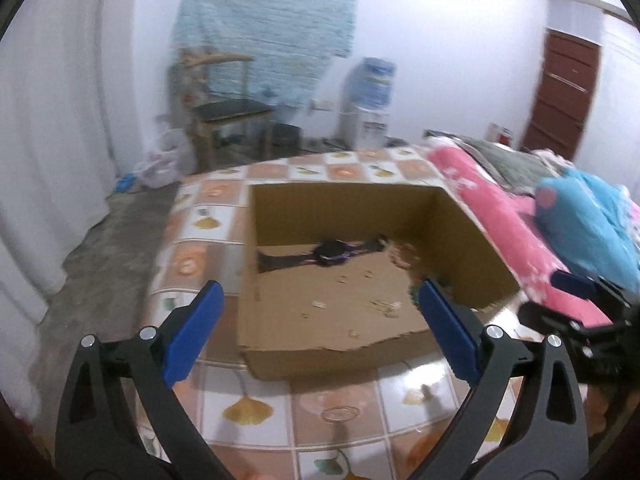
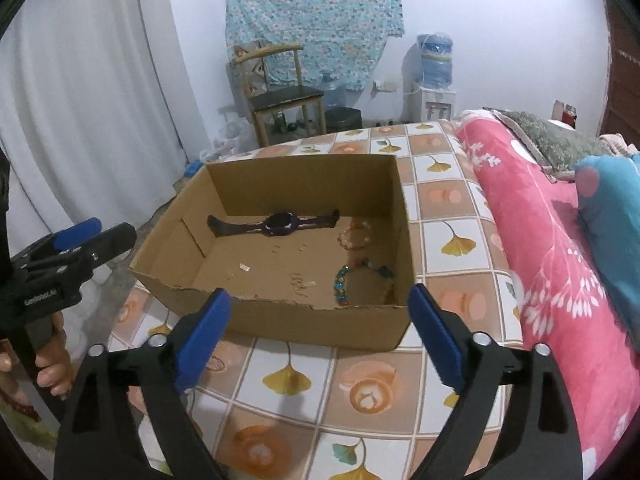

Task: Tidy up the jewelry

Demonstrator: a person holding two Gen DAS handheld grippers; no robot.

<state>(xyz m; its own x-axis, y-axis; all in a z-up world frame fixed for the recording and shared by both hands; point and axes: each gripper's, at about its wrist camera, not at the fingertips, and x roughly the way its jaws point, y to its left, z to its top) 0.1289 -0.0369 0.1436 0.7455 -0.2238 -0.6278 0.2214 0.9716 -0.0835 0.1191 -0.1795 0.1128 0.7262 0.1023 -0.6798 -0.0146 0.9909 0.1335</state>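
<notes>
Jewelry lies inside a shallow cardboard box [image 2: 280,320] on the tiled tabletop [image 2: 360,392]. Contents: one dark wristwatch [image 2: 278,222] stretched along the far wall; one pale pink bead bracelet [image 2: 355,235] at far right; one multicoloured bead bracelet [image 2: 352,280] at near right; small pale bits scattered over the floor of the box. Box top open, near wall low with a ragged torn rim, far and right walls taller. Bare tabletop runs along the near side and the right side of the box; a pink flowered blanket [image 2: 540,248] borders the tabletop on the right.

Left tongs [image 1: 320,332]: spread wide, nothing between the blue pads, hanging over the near rim of the box. Right tongs [image 2: 320,336]: likewise released, empty, just short of the near wall. No earlier view to compare.
</notes>
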